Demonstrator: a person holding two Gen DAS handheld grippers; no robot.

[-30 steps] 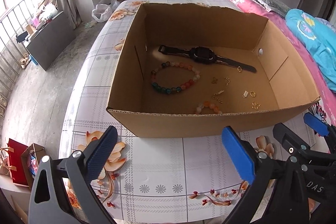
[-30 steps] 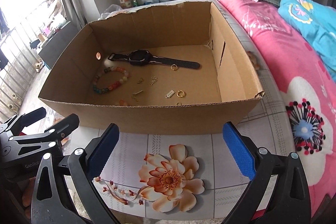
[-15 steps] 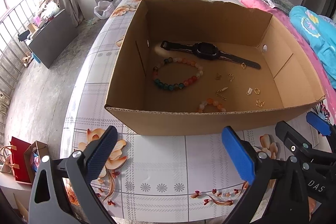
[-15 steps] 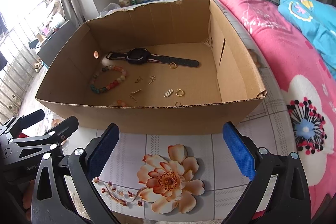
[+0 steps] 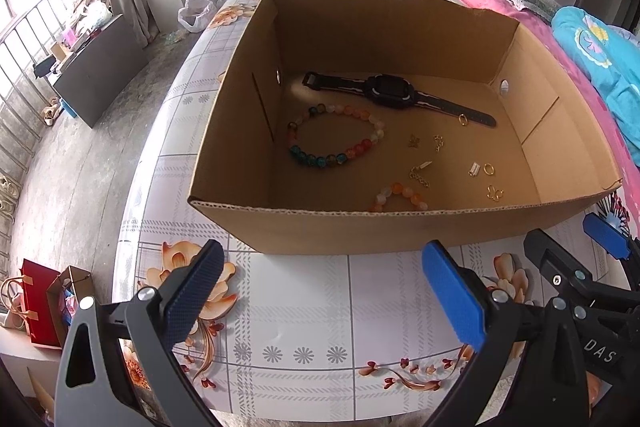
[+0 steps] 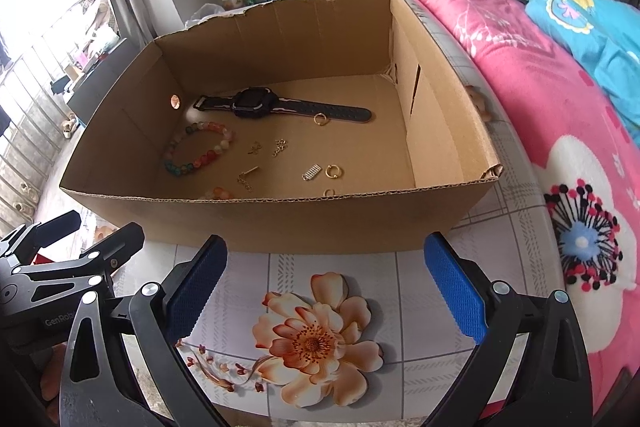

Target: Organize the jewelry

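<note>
Cardboard walls framed everything I looked at: an open cardboard box (image 5: 400, 231) stood on the floral tabletop (image 5: 304, 307) just ahead of both my grippers. My left gripper (image 5: 320, 291) had its jaws spread wide with nothing between them, and my right gripper (image 6: 324, 287) hung the same way, wide apart and empty, both short of the box's near wall.

Inside, a black smartwatch (image 5: 394, 94) lay flat toward the far wall, with a gold ring (image 5: 463, 119) touching its strap. A multicoloured bead bracelet (image 5: 334, 135) sat near the left wall, and small gold earrings and chain pieces (image 5: 424, 171) were scattered over the floor of the box.

From my left wrist I saw most of an orange bead bracelet (image 5: 398, 197) against the near wall; from my right wrist only its top beads (image 6: 219, 193) showed over the rim. My left wrist alone caught a red gift bag (image 5: 38, 303) on the floor, while my right wrist took in the pink flowered blanket (image 6: 560, 131) on the bed beside the tabletop.

My left view read "DAS" on the other gripper's body; my right view read "GenRo", cut off.
</note>
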